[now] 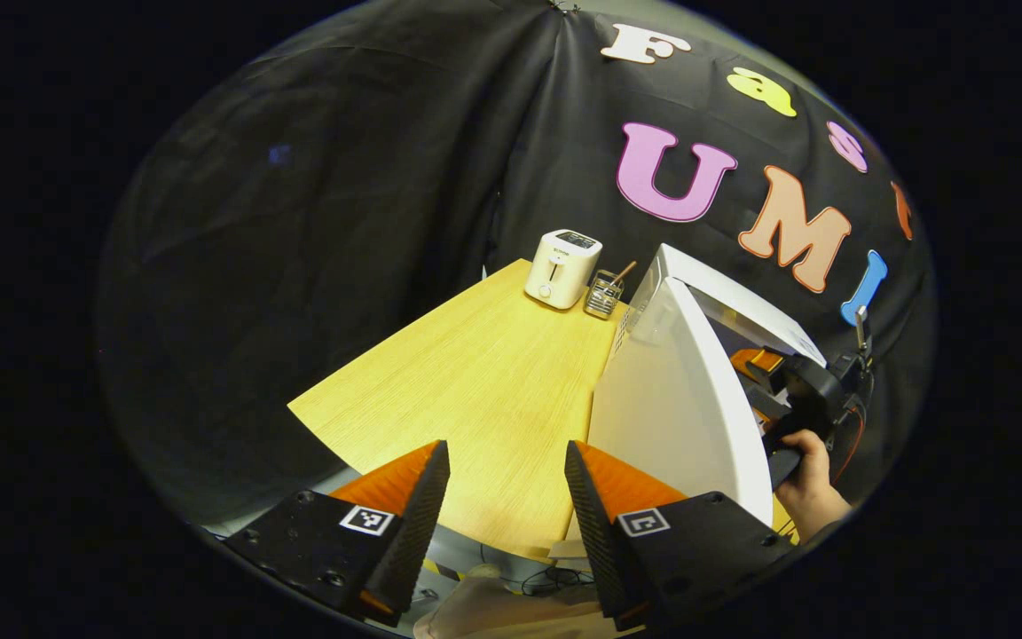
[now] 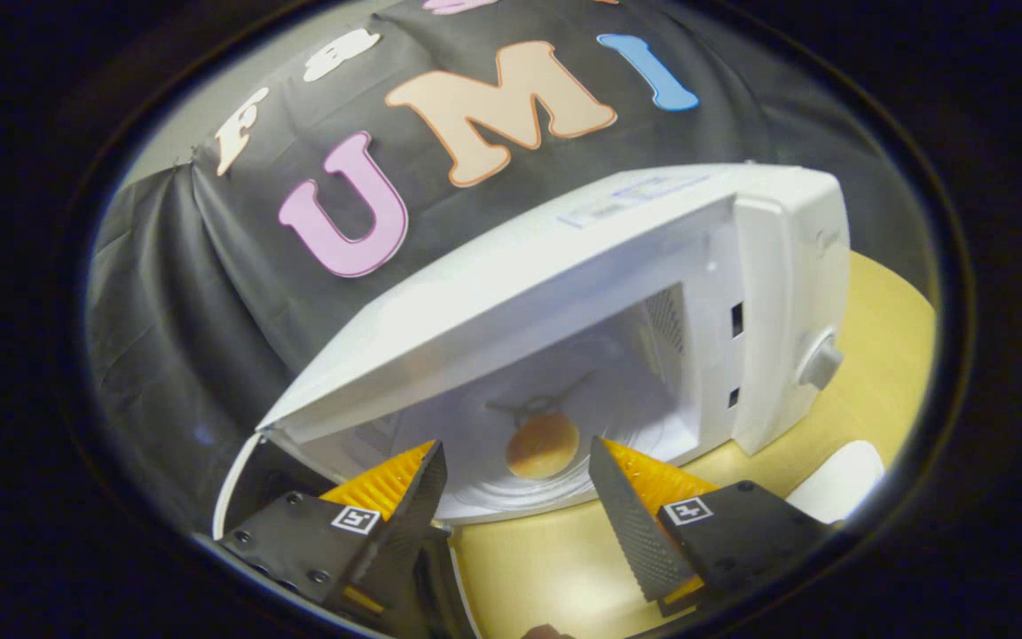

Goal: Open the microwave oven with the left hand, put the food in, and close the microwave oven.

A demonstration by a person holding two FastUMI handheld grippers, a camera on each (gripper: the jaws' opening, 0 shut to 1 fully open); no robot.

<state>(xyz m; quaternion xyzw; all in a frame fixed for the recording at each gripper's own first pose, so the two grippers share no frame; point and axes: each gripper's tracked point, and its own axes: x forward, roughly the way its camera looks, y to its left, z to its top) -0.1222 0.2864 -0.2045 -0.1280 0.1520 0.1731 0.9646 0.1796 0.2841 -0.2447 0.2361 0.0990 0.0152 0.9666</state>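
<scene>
Right tool (image 2: 511,497) sits spread and empty, bun (image 2: 542,445) ahead inside microwave (image 2: 617,257); left tool (image 1: 507,497), spread too, should swing door (image 1: 680,417) shut smoothly.

Left gripper (image 1: 507,501): two wedge-shaped ribbed fingers on matte black mounting blocks with round screws, each block bearing a square black-and-white marker tag. Right gripper (image 2: 515,497): same build; seen from the left gripper view, a black housing with a thin cable.
</scene>
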